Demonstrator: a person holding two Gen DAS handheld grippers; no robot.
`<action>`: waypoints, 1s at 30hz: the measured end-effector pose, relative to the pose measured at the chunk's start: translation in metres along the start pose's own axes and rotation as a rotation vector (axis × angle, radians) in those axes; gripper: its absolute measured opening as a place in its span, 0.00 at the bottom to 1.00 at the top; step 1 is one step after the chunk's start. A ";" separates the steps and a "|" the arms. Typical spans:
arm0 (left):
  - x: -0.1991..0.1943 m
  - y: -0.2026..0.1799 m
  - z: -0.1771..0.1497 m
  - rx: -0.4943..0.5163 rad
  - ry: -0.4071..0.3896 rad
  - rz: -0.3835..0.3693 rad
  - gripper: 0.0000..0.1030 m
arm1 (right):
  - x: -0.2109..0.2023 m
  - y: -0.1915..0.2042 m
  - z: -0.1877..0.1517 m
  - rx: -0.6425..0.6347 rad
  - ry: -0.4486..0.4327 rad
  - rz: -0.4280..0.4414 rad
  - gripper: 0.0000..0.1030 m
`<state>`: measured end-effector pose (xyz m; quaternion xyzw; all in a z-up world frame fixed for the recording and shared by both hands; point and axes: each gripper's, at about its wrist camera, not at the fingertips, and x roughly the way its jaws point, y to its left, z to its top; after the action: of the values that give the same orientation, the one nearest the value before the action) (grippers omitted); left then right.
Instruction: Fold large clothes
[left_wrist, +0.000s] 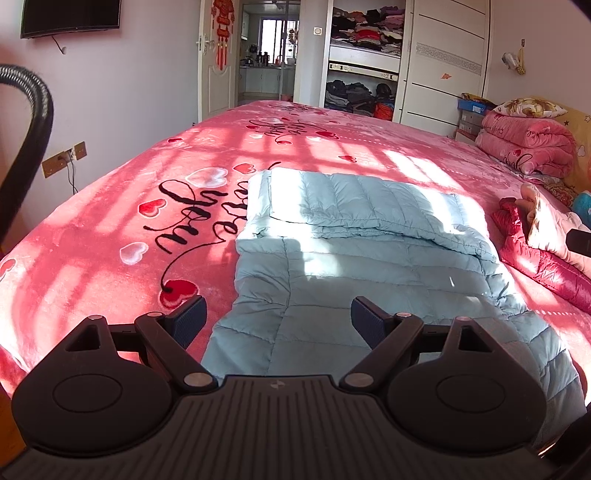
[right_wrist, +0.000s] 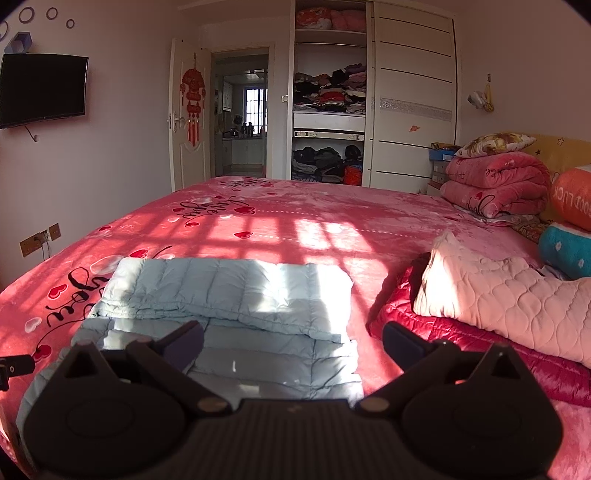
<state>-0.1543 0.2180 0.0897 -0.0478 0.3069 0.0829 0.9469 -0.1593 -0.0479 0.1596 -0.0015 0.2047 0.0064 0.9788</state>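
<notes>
I am hovering over a light blue down jacket (left_wrist: 351, 258) that is lying flat on the pink bed blanket (left_wrist: 110, 229), near the edge closest to me. My left gripper (left_wrist: 279, 323) is hanging just above the jacket's near end with its jaws spread wide and nothing between them; my right gripper (right_wrist: 293, 343) is hanging over the jacket's right edge, its jaws equally wide and empty.

I am judging the fold as partly done: the far portion of the jacket is already lying doubled back over the body, making a thicker band across the top, with its folded edge running crosswise. The near portion is lying in a single layer, so at least one more fold toward the far end seems left, and perhaps some squaring of the edges.

The jacket's long axis is running away from me, from the near bed edge toward the wardrobe (right_wrist: 369, 92), with the folded band at the far end. To the right, well apart from it, a red quilted garment (right_wrist: 480, 343) and a pink quilted one (right_wrist: 498, 295) are lying in a pile, apparently not yet folded
</notes>
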 end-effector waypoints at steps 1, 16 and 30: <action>0.001 0.001 -0.001 0.000 0.005 0.005 1.00 | 0.000 -0.001 0.000 0.000 0.001 -0.002 0.99; 0.006 0.019 -0.004 -0.019 0.071 0.041 1.00 | 0.023 -0.033 -0.013 0.039 0.133 -0.007 0.99; 0.023 0.045 -0.006 -0.084 0.196 0.034 1.00 | 0.049 -0.090 -0.051 0.186 0.489 0.076 0.99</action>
<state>-0.1480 0.2641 0.0692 -0.0900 0.3950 0.1067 0.9080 -0.1339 -0.1378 0.0930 0.0948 0.4346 0.0237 0.8953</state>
